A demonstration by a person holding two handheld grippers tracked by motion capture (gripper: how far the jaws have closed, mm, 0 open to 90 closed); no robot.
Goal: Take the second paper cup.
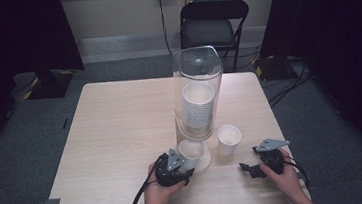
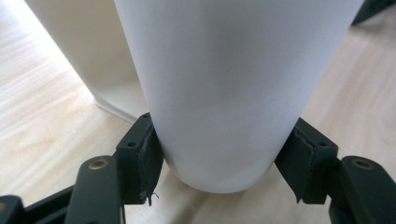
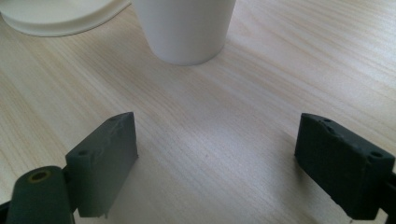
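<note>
**Second cup in the left claw, under the dispenser**

While my left claw grips a white paper cup low on its wall, both pads pressed against it, the cup sits just ahead of that claw at the foot of the clear dispenser. One cup already stands on the tabletop, ahead of my right claw, which gapes wide and holds nothing. A stack remains inside the tube.

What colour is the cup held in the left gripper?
White; the cup shows best in the left gripper view, between the left gripper pads.
</note>
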